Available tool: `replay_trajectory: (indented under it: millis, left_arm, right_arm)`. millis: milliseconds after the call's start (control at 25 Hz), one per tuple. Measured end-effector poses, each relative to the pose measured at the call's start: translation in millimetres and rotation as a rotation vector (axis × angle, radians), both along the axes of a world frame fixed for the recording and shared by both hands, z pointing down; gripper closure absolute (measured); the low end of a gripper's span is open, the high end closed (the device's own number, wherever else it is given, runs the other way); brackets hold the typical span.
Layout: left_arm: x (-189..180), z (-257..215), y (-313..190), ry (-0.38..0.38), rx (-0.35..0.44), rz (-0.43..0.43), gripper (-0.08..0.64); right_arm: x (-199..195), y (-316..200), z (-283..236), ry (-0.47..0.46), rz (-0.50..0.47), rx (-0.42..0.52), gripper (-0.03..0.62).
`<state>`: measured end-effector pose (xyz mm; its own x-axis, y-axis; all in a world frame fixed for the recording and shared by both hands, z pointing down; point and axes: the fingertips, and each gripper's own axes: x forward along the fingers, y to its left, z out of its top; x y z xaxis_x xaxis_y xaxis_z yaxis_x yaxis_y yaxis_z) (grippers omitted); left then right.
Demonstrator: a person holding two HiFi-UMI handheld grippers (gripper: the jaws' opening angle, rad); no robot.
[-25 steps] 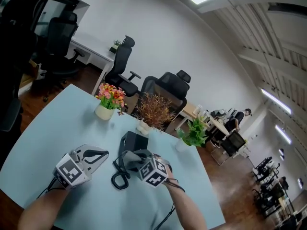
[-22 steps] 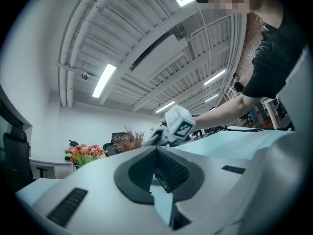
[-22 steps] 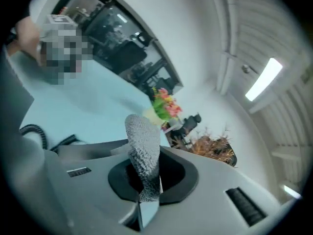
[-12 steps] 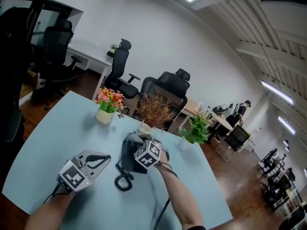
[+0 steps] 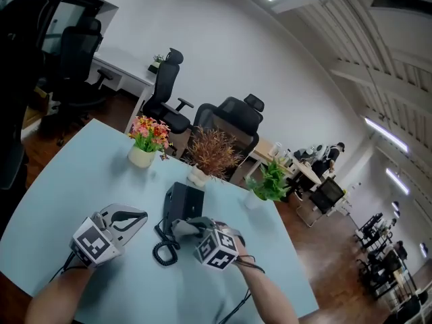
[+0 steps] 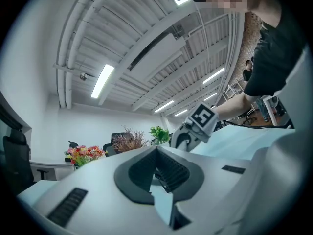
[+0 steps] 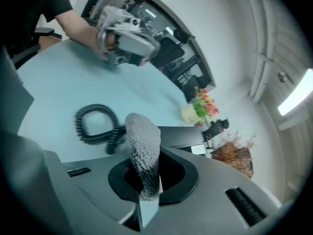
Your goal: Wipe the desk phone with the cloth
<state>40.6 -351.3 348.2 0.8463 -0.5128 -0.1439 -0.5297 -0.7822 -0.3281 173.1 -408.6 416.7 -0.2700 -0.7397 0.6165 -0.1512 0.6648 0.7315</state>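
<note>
The black desk phone (image 5: pixel 182 202) sits mid-table with its coiled cord (image 5: pixel 161 251) trailing toward me. My right gripper (image 5: pixel 192 225) is at the phone's near edge, shut on a grey knitted cloth (image 5: pixel 179 229). In the right gripper view the cloth (image 7: pixel 143 148) sticks up from between the jaws of the right gripper (image 7: pixel 146 180), with the phone (image 7: pixel 182 136) just beyond and the cord (image 7: pixel 95 124) to the left. My left gripper (image 5: pixel 137 217) hovers left of the phone, apart from it, jaws together and holding nothing; the left gripper (image 6: pixel 157 153) looks toward the right gripper (image 6: pixel 195 126).
On the pale blue table (image 5: pixel 74 174) behind the phone stand a pot of pink and yellow flowers (image 5: pixel 144 143), a brown dried plant (image 5: pixel 206 155) and a green plant (image 5: pixel 268 183). Black office chairs (image 5: pixel 229 121) line the far edge. A person sits at a distant desk.
My right gripper with the cloth reached forward over the phone half a second ago and has drawn back to its near edge. The left gripper has barely shifted.
</note>
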Motion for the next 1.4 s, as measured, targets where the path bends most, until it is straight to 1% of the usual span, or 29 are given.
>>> replay_trajectory:
  millis: [120, 200, 320, 440, 560, 640, 760, 880, 1000, 1080, 1160, 1240, 1280, 1320, 1360, 1400]
  left_arm:
    - [1.4, 1.2, -3.5, 0.0, 0.0, -0.004, 0.555]
    - [2.2, 2.6, -5.1, 0.002, -0.003, -0.005, 0.555]
    - [2.2, 2.0, -5.1, 0.017, -0.017, -0.006, 0.555]
    - [-2.4, -1.1, -4.1, 0.045, -0.036, -0.007, 0.555]
    - [-13.1, -3.7, -11.2, 0.106, -0.083, -0.018, 0.555]
    - [-18.9, -3.5, -17.9, 0.14, -0.106, -0.022, 0.555]
    - [-20.5, -2.3, -21.6, 0.182, -0.135, -0.008, 0.554]
    - [-17.1, 0.0, -18.7, 0.192, -0.149, 0.019, 0.554]
    - [-8.1, -1.6, -12.9, 0.189, -0.149, 0.053, 0.554]
    - [-9.3, -2.3, -8.7, 0.191, -0.156, 0.055, 0.554]
    - [-11.9, -1.3, -7.9, 0.189, -0.158, 0.045, 0.554]
    - [-11.3, -2.5, -9.4, 0.183, -0.153, 0.04, 0.554]
    - [-10.6, -2.4, -10.9, 0.181, -0.152, 0.04, 0.554]
    - [-10.1, -2.0, -12.4, 0.179, -0.152, 0.04, 0.554]
    - [-10.0, -1.2, -13.9, 0.18, -0.151, 0.04, 0.554]
    - [-10.1, 0.3, -15.4, 0.182, -0.151, 0.04, 0.554]
  right_arm:
    - [19.5, -69.4, -57.2, -0.17, 0.141, 0.163, 0.592]
    - [27.6, -109.1, -78.1, -0.236, 0.215, 0.224, 0.592]
    - [32.7, -146.9, -85.2, -0.247, 0.283, 0.269, 0.592]
    - [32.6, -157.8, -74.8, -0.232, 0.312, 0.258, 0.592]
    - [29.6, -152.7, -59.6, -0.197, 0.298, 0.229, 0.592]
    - [26.8, -145.3, -53.4, -0.17, 0.273, 0.224, 0.592]
    - [23.7, -127.0, -40.2, -0.135, 0.231, 0.189, 0.592]
    - [19.7, -96.0, -20.5, -0.092, 0.176, 0.141, 0.592]
    - [18.1, -52.9, -2.4, -0.039, 0.117, 0.094, 0.592]
    - [12.3, -21.9, 8.4, -0.009, 0.071, 0.056, 0.592]
    - [7.0, 4.7, 22.0, 0.018, 0.019, 0.0, 0.592]
    - [7.4, 24.9, 34.4, 0.045, -0.029, -0.076, 0.592]
    - [9.3, 28.9, 36.0, 0.048, -0.044, -0.101, 0.592]
    - [12.2, 26.0, 32.0, 0.036, -0.044, -0.104, 0.592]
    - [16.3, 15.3, 22.1, 0.007, -0.025, -0.081, 0.592]
    - [21.7, -1.9, 7.2, -0.036, 0.009, -0.036, 0.592]
